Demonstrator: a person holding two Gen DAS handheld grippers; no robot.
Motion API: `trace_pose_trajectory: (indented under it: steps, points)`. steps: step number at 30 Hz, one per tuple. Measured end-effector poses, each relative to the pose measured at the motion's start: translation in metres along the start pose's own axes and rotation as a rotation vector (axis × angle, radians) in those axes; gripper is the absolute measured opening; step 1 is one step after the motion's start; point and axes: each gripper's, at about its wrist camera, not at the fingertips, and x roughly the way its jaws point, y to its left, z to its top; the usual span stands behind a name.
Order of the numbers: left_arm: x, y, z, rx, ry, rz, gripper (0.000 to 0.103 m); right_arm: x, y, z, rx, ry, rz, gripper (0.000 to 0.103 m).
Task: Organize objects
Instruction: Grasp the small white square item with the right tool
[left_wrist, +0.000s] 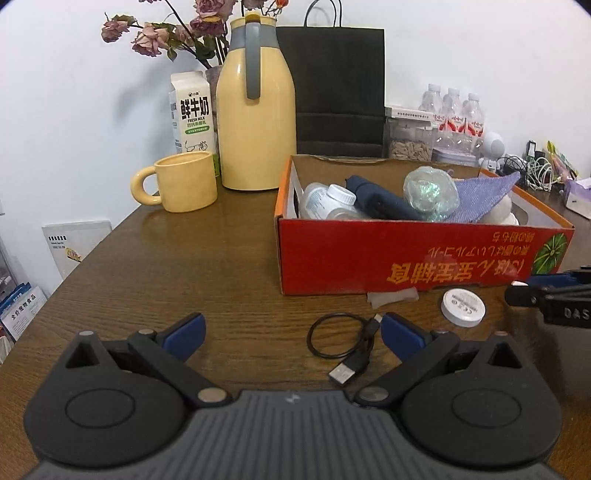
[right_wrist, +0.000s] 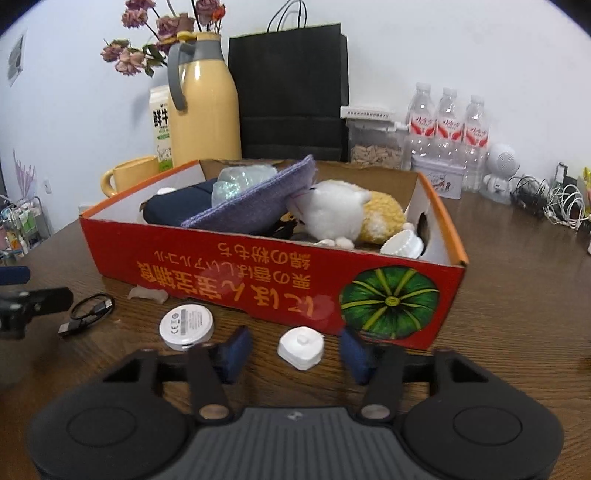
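A red cardboard box (left_wrist: 406, 258) (right_wrist: 221, 273) stands on the brown table and holds a white bottle (left_wrist: 328, 201), a navy cloth (left_wrist: 380, 199), a purple cloth (right_wrist: 251, 203) and a plush toy (right_wrist: 347, 218). In front of it lie a black USB cable (left_wrist: 343, 339) (right_wrist: 88, 314), a round white disc (left_wrist: 463, 306) (right_wrist: 186, 326) and a small white square block (right_wrist: 301, 347). My left gripper (left_wrist: 293, 336) is open wide, the cable just inside its right finger. My right gripper (right_wrist: 295, 352) is open around the block, with a gap on both sides.
At the back stand a yellow jug (left_wrist: 255, 122), a yellow mug (left_wrist: 181, 182), a milk carton (left_wrist: 192, 110), a black paper bag (left_wrist: 332, 85) and water bottles (right_wrist: 447, 122). A small translucent scrap (left_wrist: 393, 297) lies by the box. Tangled cables (right_wrist: 554, 203) sit at the far right.
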Motion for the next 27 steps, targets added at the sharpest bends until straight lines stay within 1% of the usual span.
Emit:
trace_pose_trajectory:
  steps: [1, 6, 10, 12, 14, 15, 17, 18, 20, 23, 25, 27]
  points:
    - [0.000, 0.000, -0.001, 0.003, 0.003, -0.002, 0.103, 0.001, 0.002, 0.000, -0.002, 0.006, 0.006, 0.026]
    - [-0.003, -0.001, -0.003, 0.017, 0.000, -0.015, 0.103, -0.003, 0.006, 0.000, -0.013, -0.009, 0.018, 0.026]
    - [-0.005, -0.004, -0.005, 0.034, -0.012, -0.034, 0.103, -0.018, 0.010, -0.004, -0.017, -0.070, 0.020, 0.026]
    - [-0.005, -0.009, -0.005, 0.051, -0.018, -0.043, 0.099, -0.029, 0.014, -0.008, -0.030, -0.115, 0.014, 0.026]
    - [-0.004, -0.014, -0.006, 0.071, -0.013, -0.055, 0.087, -0.039, 0.017, -0.012, -0.042, -0.149, 0.004, 0.026]
    - [-0.003, -0.017, -0.007, 0.079, -0.010, -0.062, 0.084, -0.043, 0.018, -0.013, -0.046, -0.163, 0.000, 0.026]
    - [0.000, -0.021, -0.006, 0.090, -0.007, -0.084, 0.072, -0.050, 0.020, -0.016, -0.052, -0.181, -0.001, 0.026]
    - [0.001, -0.024, -0.005, 0.096, -0.004, -0.096, 0.069, -0.050, 0.020, -0.015, -0.052, -0.182, 0.002, 0.026]
    - [0.006, -0.030, -0.003, 0.117, 0.002, -0.106, 0.053, -0.051, 0.019, -0.015, -0.047, -0.185, 0.003, 0.026]
    - [0.015, -0.038, -0.002, 0.148, 0.032, -0.123, 0.041, -0.051, 0.018, -0.015, -0.041, -0.186, 0.007, 0.026]
    - [0.024, -0.040, -0.002, 0.151, 0.061, -0.127, 0.038, -0.051, 0.018, -0.016, -0.043, -0.190, 0.008, 0.026]
    - [0.027, -0.040, 0.000, 0.137, 0.065, -0.127, 0.034, -0.052, 0.018, -0.016, -0.043, -0.193, 0.010, 0.026]
